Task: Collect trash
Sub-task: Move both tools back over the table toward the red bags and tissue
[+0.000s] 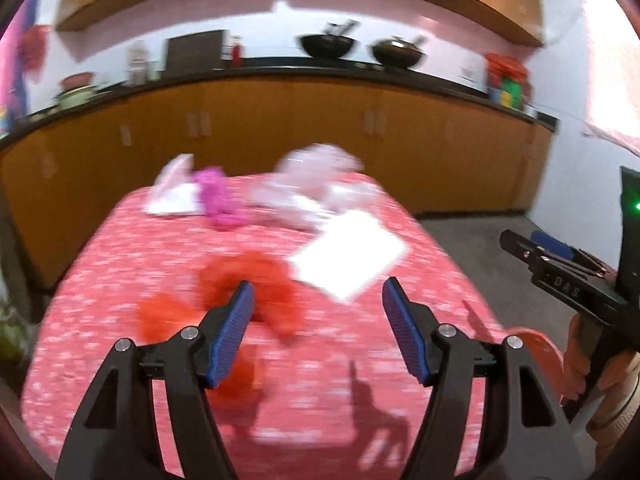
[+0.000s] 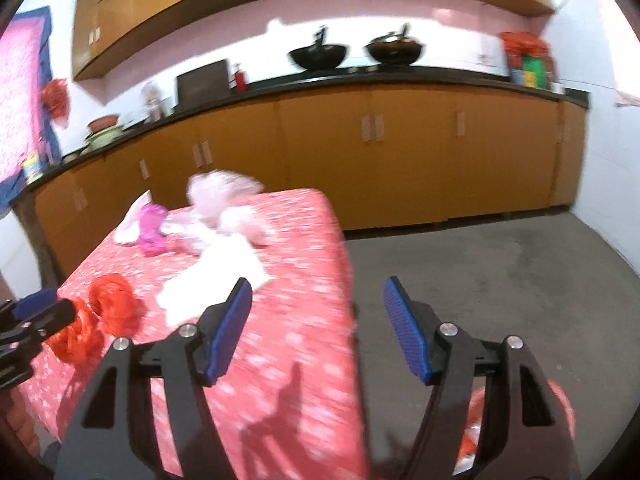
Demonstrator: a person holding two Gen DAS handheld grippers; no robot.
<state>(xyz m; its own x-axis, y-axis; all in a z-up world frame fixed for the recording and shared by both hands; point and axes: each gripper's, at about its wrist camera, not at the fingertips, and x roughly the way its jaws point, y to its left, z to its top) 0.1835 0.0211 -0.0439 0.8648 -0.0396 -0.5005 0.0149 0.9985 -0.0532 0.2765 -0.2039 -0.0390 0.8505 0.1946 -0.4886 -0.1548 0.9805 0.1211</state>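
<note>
A table with a red patterned cloth [image 1: 120, 264] carries the trash. Crumpled red plastic [image 1: 264, 280] lies just ahead of my left gripper [image 1: 318, 308], which is open and empty above the cloth. A flat white paper [image 1: 352, 256] lies beyond it, then pale crumpled plastic [image 1: 316, 184] and a pink wrapper [image 1: 216, 196] at the far end. My right gripper [image 2: 318, 308] is open and empty over the table's right edge [image 2: 348, 280], with the white paper [image 2: 224, 276] and red plastic [image 2: 112, 304] to its left. The right gripper also shows in the left wrist view [image 1: 532, 252].
An orange-red bin [image 2: 520, 420] stands on the grey floor [image 2: 480, 264] below the right gripper, right of the table. Wooden cabinets [image 2: 400, 152] with a black counter run along the back wall, carrying two dark woks [image 2: 318, 56].
</note>
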